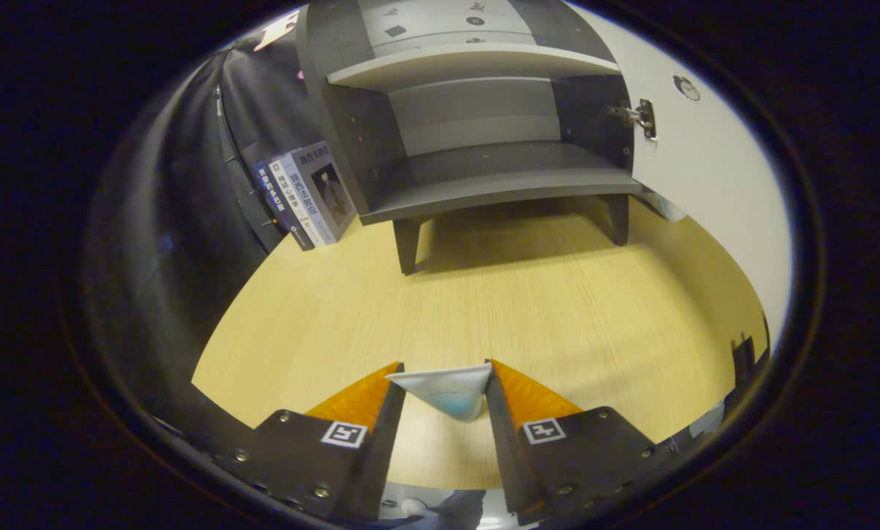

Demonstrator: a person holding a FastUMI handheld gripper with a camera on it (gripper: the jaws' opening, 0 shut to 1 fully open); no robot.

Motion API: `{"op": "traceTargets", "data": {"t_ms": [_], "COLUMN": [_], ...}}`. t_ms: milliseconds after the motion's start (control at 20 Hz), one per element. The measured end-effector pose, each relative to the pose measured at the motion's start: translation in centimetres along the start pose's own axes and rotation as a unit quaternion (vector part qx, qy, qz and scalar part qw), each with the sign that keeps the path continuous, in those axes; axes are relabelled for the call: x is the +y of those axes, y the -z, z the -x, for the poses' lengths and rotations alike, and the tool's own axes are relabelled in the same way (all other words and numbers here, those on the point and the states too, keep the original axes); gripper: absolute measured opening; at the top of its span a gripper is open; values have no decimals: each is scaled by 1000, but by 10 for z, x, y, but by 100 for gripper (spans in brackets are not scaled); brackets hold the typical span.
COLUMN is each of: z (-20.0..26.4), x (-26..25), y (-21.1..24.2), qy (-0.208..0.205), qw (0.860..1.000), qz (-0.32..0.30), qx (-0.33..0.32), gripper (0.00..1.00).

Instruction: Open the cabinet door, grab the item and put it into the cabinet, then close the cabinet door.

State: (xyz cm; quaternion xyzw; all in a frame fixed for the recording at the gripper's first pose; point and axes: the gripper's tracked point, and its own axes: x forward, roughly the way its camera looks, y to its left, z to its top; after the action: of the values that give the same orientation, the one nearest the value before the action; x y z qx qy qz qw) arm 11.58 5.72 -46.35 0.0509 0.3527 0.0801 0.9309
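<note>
Grey cabinet [477,177] w/ white door [705,169], pale wood-grain table [484,309], white-and-blue item [447,390] in tool [444,379].

Two books [309,193] at the left of the frame, leaning beside the open cabinet [477,132], carry printed titles on spines and covers in characters too small to read. Square black-and-white marker tags [343,433] sit on each gripper finger at the bottom. No other text is legible.

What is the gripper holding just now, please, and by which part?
The gripper holds a small pale packet, both fingers pressing on its side edges, its flat top edge level with the fingertips.
</note>
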Motion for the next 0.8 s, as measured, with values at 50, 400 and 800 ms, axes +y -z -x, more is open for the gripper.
{"op": "traceTargets", "data": {"t_ms": [50, 400, 800], "z": [1, 21, 95], "x": [0, 7, 26], "y": [0, -44, -192], "qy": [0, -10, -42], "qw": [1000, 999, 987], "qz": [1, 12, 16], "qx": [2, -45, -152], "gripper": [62, 55, 55]}}
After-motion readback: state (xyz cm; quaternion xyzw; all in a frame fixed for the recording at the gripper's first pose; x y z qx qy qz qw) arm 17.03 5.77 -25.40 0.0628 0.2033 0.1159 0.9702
